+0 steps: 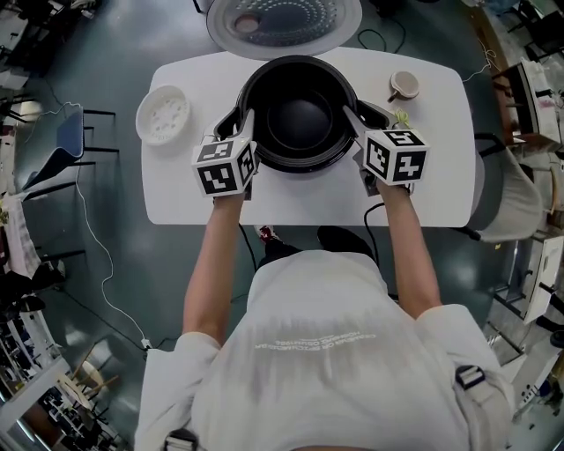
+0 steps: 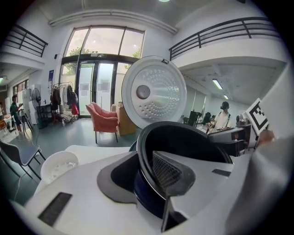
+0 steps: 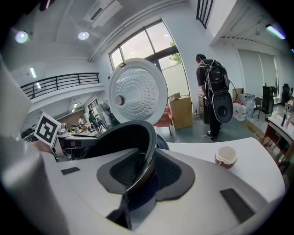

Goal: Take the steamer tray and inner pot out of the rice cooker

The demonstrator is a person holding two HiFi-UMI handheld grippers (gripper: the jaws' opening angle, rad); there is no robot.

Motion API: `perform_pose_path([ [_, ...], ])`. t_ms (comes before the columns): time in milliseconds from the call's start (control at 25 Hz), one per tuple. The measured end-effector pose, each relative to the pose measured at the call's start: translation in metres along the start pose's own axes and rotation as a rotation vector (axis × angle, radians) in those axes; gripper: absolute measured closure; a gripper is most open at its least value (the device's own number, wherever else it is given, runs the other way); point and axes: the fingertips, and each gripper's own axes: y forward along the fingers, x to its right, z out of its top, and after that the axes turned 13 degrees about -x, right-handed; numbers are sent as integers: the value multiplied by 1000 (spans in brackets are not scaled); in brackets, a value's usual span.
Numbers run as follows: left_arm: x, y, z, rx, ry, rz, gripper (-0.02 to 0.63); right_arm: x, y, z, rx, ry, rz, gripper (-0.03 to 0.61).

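Note:
The black inner pot (image 1: 300, 110) stands at the middle of the white table (image 1: 308, 198), over the dark blue rice cooker body (image 2: 147, 193), which it mostly hides. My left gripper (image 1: 247, 123) is shut on the pot's left rim, one pad inside the wall (image 2: 167, 172) and one outside. My right gripper (image 1: 351, 119) is shut on the right rim (image 3: 149, 151) in the same way. The cooker's round lid (image 1: 284, 19) stands open behind the pot. The white steamer tray (image 1: 163, 114) lies on the table to the pot's left, apart from it.
A small cup (image 1: 404, 85) sits at the table's back right. A cable runs off the front edge near my right arm. A chair (image 1: 70, 132) stands left of the table. A person with a backpack (image 3: 213, 92) stands beyond the table.

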Motion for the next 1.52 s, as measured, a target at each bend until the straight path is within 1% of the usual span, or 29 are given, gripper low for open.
perform_pose_path([
  [240,1,-18,19,66,0,-48,509,-8,-17,14,53,-8,-32,459],
  [400,0,-33,31,117,4,-69,511,-19,-34,30,115,-25,-52,462],
  [640,7,-68,66,224,42,-108,518,-35,-75,60,227,-60,-100,469],
  [760,12,-87,80,275,56,-131,518,-42,-94,72,274,-70,-107,468],
  [920,9,-113,94,336,48,-142,523,-57,-108,85,309,-92,-101,468],
  [1080,2,-131,92,368,28,-117,525,-70,-108,91,315,-118,-66,468],
  [1240,-17,-145,79,380,-20,-71,525,-89,-95,96,300,-161,-5,468],
  [1360,-46,-167,66,401,-63,-32,525,-122,-79,99,278,-196,44,466],
  [1520,-97,-200,37,423,-155,73,528,-179,-45,104,232,-276,154,465],
])
